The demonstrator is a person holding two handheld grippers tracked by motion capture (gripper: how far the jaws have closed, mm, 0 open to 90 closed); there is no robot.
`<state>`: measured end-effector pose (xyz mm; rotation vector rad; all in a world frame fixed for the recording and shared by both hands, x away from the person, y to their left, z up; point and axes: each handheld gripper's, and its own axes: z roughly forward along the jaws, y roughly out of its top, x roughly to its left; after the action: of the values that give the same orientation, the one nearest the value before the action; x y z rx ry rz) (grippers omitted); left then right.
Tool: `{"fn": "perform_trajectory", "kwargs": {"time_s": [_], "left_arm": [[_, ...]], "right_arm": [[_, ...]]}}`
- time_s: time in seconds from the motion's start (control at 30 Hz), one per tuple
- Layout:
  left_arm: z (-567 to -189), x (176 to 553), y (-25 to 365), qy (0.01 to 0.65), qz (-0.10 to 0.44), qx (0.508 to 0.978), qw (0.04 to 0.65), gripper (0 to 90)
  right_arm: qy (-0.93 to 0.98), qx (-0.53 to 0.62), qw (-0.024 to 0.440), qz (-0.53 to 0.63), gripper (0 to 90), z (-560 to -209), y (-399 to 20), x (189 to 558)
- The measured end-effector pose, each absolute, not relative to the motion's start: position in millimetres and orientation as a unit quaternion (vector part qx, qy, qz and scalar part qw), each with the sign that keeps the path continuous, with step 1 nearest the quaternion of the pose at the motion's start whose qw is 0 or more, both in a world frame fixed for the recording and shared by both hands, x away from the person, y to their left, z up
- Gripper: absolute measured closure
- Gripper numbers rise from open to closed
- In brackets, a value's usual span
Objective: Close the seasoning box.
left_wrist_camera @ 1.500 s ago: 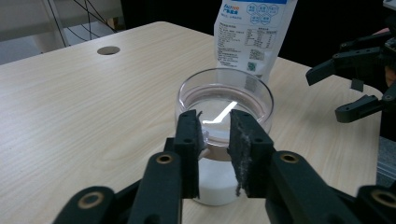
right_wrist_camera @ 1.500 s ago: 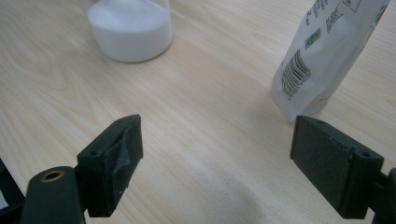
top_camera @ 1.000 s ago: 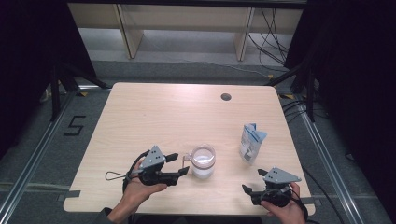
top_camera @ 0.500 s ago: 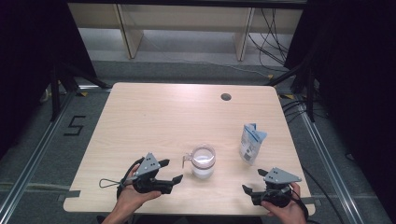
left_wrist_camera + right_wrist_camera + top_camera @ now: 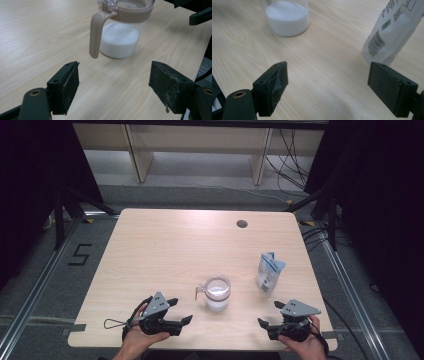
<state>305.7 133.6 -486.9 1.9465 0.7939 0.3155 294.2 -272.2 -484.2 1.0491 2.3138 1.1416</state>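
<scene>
A clear jar (image 5: 218, 294) with a tan collar and handle stands near the table's front middle, part full of white powder. My left gripper (image 5: 181, 310) lies a little left of it, low over the table. Its jaws have just been opening and stand open, nothing between them. In the left gripper view the jar (image 5: 120, 37) stands just past the gripper (image 5: 113, 82), its handle toward me. A white and blue pouch (image 5: 270, 272) stands upright right of the jar. My right gripper (image 5: 269, 314) rests open at the front right. In the right gripper view, the gripper (image 5: 327, 75) faces jar (image 5: 287, 18) and pouch (image 5: 392, 30).
The wooden table (image 5: 165, 250) has a round cable hole (image 5: 242, 224) at its back right. A pale shelf unit (image 5: 200, 140) stands beyond the far edge. Metal floor rails and dark stands flank the table on both sides.
My left gripper has drawn back from the jar's handle toward the front left and sunk a little, with its jaws wider apart. The jar, the pouch and my right gripper have stayed put.
</scene>
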Motion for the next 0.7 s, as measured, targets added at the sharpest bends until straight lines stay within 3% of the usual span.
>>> {"fn": "perform_trajectory", "kwargs": {"time_s": [0.43,0.5,0.7], "left_arm": [[-497.3,298.5,134.4,0.325,0.128,0.813,0.467,22.9],[-498.9,299.2,135.2,0.321,0.127,0.816,0.464,22.6],[-502.2,295.4,135.4,0.331,0.122,0.818,0.455,21.2]], "right_arm": [[0.81,0.379,0.165,0.417,16.1,-486.6,-275.7,294.4],[0.807,0.408,0.138,0.403,16.1,-488.8,-275.0,290.8],[0.802,0.414,0.135,0.409,16.1,-490.3,-278.5,286.1]]}}
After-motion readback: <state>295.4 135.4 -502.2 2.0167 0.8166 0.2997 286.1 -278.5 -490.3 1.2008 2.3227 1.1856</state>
